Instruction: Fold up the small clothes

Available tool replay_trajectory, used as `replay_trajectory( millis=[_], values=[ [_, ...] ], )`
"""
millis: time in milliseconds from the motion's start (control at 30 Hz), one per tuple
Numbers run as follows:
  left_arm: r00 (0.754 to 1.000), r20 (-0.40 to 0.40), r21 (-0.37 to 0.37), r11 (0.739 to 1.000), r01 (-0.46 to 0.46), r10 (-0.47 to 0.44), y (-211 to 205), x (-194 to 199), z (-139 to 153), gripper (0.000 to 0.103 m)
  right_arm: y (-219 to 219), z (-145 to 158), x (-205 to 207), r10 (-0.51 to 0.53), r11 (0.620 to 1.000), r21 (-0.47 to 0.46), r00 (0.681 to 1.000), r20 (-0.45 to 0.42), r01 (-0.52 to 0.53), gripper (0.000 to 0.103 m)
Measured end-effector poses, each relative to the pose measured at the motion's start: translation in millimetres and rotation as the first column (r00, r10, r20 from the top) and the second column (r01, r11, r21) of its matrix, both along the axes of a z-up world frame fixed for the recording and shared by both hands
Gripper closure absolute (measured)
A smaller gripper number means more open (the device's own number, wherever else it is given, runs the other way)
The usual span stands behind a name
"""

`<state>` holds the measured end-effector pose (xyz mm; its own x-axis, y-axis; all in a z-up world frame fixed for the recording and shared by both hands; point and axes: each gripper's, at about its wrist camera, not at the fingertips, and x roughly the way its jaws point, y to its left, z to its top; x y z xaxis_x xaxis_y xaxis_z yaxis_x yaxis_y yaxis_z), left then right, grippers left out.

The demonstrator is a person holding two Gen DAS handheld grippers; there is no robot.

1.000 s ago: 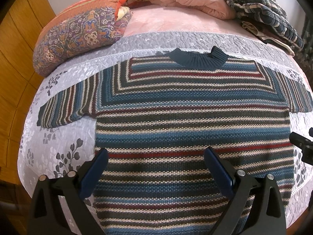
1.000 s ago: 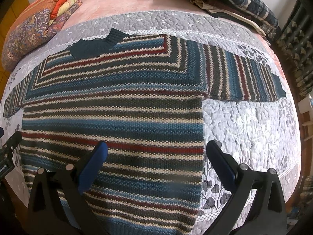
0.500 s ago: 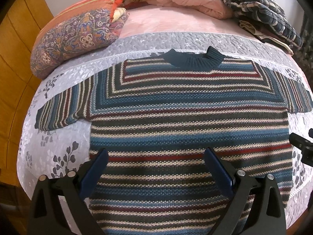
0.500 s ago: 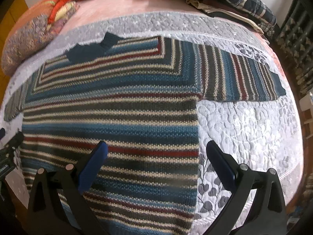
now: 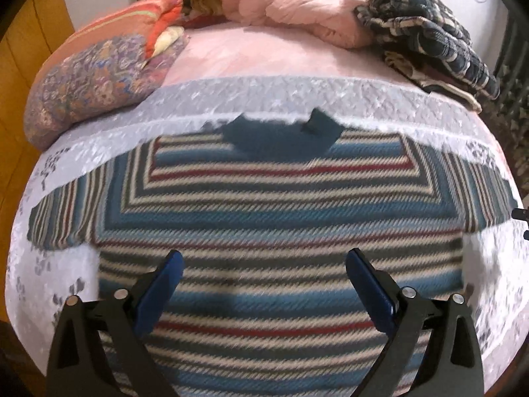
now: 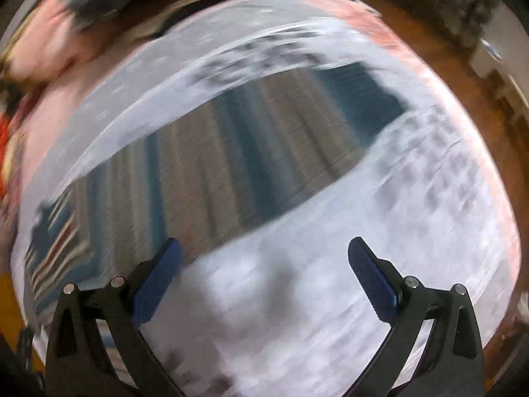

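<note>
A striped knit sweater (image 5: 271, 218) in blue, red, cream and grey lies flat on a pale quilted bedspread (image 5: 264, 99), its dark teal collar (image 5: 281, 139) at the far side. My left gripper (image 5: 264, 264) hangs open over the sweater's lower body, its blue pads apart with nothing between them. The right wrist view is heavily blurred: my right gripper (image 6: 264, 251) is open above the bedspread (image 6: 413, 231), just below the sweater's right sleeve (image 6: 264, 152), holding nothing.
A patterned pillow (image 5: 99, 82) lies at the far left of the bed. A pink duvet (image 5: 297, 3) and a dark plaid blanket (image 5: 426, 33) are piled at the far side. Wooden floor (image 6: 439, 33) shows beyond the bed's right edge.
The right gripper has swung quickly to the right, from over the sweater's body to the right sleeve and bare bedspread. The left gripper has moved forward a little over the sweater.
</note>
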<state>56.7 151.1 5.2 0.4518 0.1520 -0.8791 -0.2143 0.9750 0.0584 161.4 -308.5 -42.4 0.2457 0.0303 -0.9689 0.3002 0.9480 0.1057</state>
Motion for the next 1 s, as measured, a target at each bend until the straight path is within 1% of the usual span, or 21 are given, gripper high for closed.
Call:
replay_trajectory(
  millis=[100, 233, 267, 367, 467, 533, 600, 633, 700, 733, 767, 833, 900, 933, 1000],
  values=[
    [1.000, 0.019, -0.004, 1.000, -0.001, 0.001, -12, 20, -2, 0.004, -50, -20, 28, -0.059, 0.998, 0.023, 0.998, -0.039, 0.059, 0.004],
    [1.000, 0.027, -0.005, 1.000, 0.000, 0.000, -24, 39, -7, 0.004, -89, -46, 50, -0.121, 0.990, 0.067, 0.990, -0.077, 0.127, 0.004],
    [1.000, 0.032, -0.004, 1.000, 0.002, -0.002, -28, 42, -9, 0.004, -96, -50, 54, -0.130, 0.988, 0.078, 0.988, -0.083, 0.136, 0.005],
    [1.000, 0.030, 0.000, 1.000, 0.008, -0.008, -33, 47, -13, 0.004, -107, -61, 58, -0.143, 0.985, 0.081, 0.986, -0.088, 0.150, 0.008],
    [1.000, 0.024, 0.007, 1.000, 0.011, -0.011, -35, 48, -17, 0.004, -114, -68, 61, -0.155, 0.983, 0.088, 0.984, -0.090, 0.163, 0.017],
    [1.000, 0.020, 0.012, 1.000, 0.010, -0.010, -36, 47, -19, 0.004, -118, -69, 64, -0.164, 0.981, 0.091, 0.983, -0.077, 0.171, 0.023],
    [1.000, 0.015, 0.016, 1.000, 0.010, -0.010, -36, 46, -21, 0.004, -130, -69, 69, -0.161, 0.982, 0.095, 0.986, -0.048, 0.165, 0.048],
    [1.000, 0.014, 0.019, 1.000, 0.009, -0.009, -35, 46, -21, 0.004, -129, -69, 74, -0.158, 0.982, 0.094, 0.986, -0.044, 0.161, 0.053],
    [1.000, 0.014, 0.024, 1.000, 0.006, -0.006, -33, 44, -21, 0.004, -132, -68, 82, -0.144, 0.982, 0.115, 0.989, -0.030, 0.147, 0.083],
    [1.000, 0.013, 0.026, 1.000, 0.003, -0.004, -31, 43, -21, 0.004, -132, -66, 82, -0.143, 0.982, 0.125, 0.989, -0.024, 0.145, 0.088],
    [1.000, 0.012, 0.026, 1.000, 0.000, -0.001, -29, 42, -22, 0.004, -131, -64, 83, -0.139, 0.982, 0.127, 0.990, -0.018, 0.140, 0.090],
    [1.000, 0.007, 0.023, 1.000, -0.007, 0.006, -24, 39, -22, 0.004, -128, -56, 82, -0.134, 0.987, 0.093, 0.991, -0.001, 0.133, 0.091],
    [1.000, 0.003, 0.020, 1.000, -0.015, 0.015, -17, 36, -22, 0.004, -117, -41, 73, -0.132, 0.988, 0.081, 0.991, 0.037, 0.128, 0.092],
    [1.000, 0.002, 0.022, 1.000, -0.019, 0.019, -13, 34, -22, 0.004, -112, -35, 70, -0.120, 0.991, 0.072, 0.991, 0.055, 0.116, 0.092],
    [1.000, 0.000, 0.029, 0.999, -0.031, 0.031, -3, 31, -22, 0.004, -91, -18, 63, -0.060, 0.998, 0.012, 0.994, 0.093, 0.059, 0.092]
  ],
)
